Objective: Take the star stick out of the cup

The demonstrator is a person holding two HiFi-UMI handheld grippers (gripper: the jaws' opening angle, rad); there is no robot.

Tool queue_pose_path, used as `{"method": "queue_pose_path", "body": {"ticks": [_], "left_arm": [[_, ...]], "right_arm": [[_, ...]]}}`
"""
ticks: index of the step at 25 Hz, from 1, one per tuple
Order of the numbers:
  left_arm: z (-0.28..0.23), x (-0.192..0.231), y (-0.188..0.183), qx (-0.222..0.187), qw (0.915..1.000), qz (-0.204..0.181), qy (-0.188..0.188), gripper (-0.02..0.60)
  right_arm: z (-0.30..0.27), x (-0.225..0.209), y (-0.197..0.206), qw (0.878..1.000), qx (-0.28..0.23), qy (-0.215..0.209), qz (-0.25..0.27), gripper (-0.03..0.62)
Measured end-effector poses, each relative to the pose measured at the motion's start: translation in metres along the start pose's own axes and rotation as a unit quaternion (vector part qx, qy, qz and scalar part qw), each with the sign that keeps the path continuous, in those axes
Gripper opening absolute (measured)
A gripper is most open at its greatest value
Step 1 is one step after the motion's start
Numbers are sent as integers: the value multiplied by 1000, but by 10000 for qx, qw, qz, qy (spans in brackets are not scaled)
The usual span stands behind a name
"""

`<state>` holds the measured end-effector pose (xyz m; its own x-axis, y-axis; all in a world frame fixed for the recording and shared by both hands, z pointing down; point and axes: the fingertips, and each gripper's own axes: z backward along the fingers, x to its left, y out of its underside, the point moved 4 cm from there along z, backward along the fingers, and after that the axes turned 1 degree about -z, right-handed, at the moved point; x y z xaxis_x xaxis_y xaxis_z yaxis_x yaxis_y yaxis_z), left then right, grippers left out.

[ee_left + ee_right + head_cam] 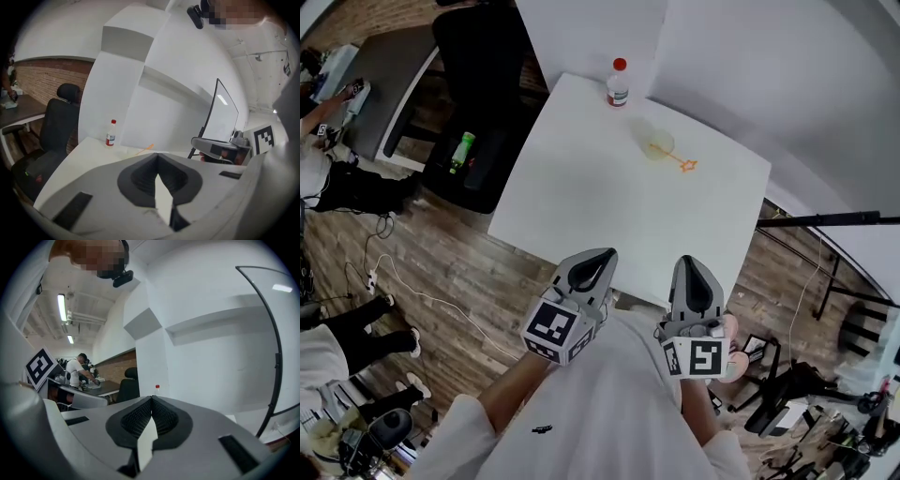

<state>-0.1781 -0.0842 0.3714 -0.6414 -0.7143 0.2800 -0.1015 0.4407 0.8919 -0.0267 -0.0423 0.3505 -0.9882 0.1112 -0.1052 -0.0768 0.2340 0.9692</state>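
Closest in, just before the person's chest, the left tool (592, 269) and the right tool (692, 281) both have their jaws pressed together with nothing between them (each tool's own view shows the tips meeting). Beyond them spreads the white desk (572, 187). Toward its far side sits the clear cup (657, 142), well apart from both tools. The orange star stick (682, 163) reaches out of it to the right. Farthest, a red-capped bottle (618, 83) stands at the desk's far edge.
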Motion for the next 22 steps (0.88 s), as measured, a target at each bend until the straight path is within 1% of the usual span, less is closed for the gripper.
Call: {"method": "queue_pose_path", "body": {"ticks": [8,22], "left_arm": [[-19,9,-5,56,10000,26,-2,14],[-53,4,-5,131,9998,120,4,14]], "right_arm": [[-23,-15,2,10000,52,38,0,1],[-61,-42,9,9999,16,-23,-144,0]]}}
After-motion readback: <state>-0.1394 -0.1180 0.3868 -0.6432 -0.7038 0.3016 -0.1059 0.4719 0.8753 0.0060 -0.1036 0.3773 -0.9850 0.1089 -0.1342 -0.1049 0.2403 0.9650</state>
